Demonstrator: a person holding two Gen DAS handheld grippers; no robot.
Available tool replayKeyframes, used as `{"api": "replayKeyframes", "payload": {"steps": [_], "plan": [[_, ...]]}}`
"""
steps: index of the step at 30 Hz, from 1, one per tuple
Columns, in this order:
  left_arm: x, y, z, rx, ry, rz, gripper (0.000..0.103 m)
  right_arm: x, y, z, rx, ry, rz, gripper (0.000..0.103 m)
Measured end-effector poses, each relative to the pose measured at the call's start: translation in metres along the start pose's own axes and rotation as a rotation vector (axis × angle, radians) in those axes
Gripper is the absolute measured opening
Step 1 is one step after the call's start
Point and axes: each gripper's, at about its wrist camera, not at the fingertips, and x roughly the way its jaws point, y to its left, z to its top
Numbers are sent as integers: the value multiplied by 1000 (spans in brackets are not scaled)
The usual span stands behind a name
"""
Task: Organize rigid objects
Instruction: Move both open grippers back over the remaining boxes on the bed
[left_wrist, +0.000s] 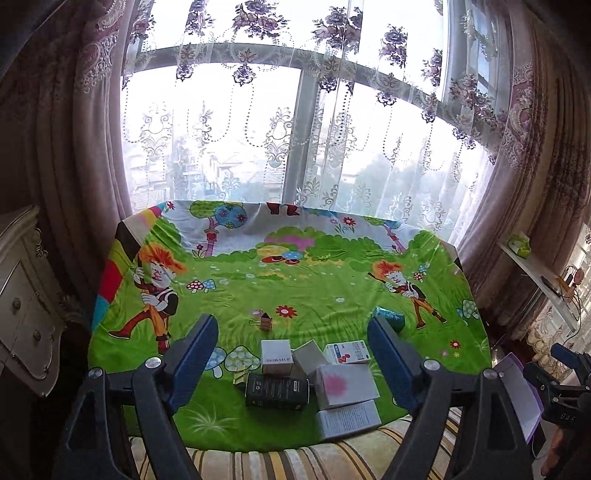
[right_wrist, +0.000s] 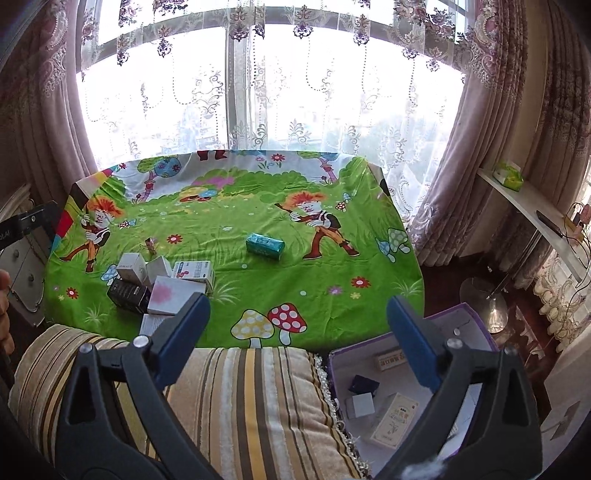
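I see both my left gripper (left_wrist: 293, 363) and right gripper (right_wrist: 298, 325) spread wide, empty, boxes (left_wrist: 345, 384) clustered near-left on the cartoon tablecloth (right_wrist: 236, 295), teal packet (right_wrist: 265, 246) farther off, purple bin (right_wrist: 476, 325) near-right.

Left gripper (left_wrist: 293, 354) wide open, low in the frame, above a huddle of small boxes (left_wrist: 314, 380) at lower centre of the cartoon cloth (left_wrist: 258, 295). Binder clip (left_wrist: 263, 318) just beyond. Teal box (left_wrist: 388, 318) behind the right finger.
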Motion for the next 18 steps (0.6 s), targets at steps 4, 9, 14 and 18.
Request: {"api": "replayKeyframes", "payload": {"steps": [4, 9, 14, 18], "plan": [[5, 15, 12, 12, -26, 20, 84, 5, 13, 8, -56, -58, -11, 98], [32, 27, 24, -5, 46, -25, 84, 31, 20, 26, -49, 7, 1, 98], [70, 39, 34, -34, 107, -34, 84, 59, 19, 43, -15, 21, 40, 98], [100, 47, 40, -60, 151, -65, 84, 88, 19, 55, 4, 55, 44, 98]]}}
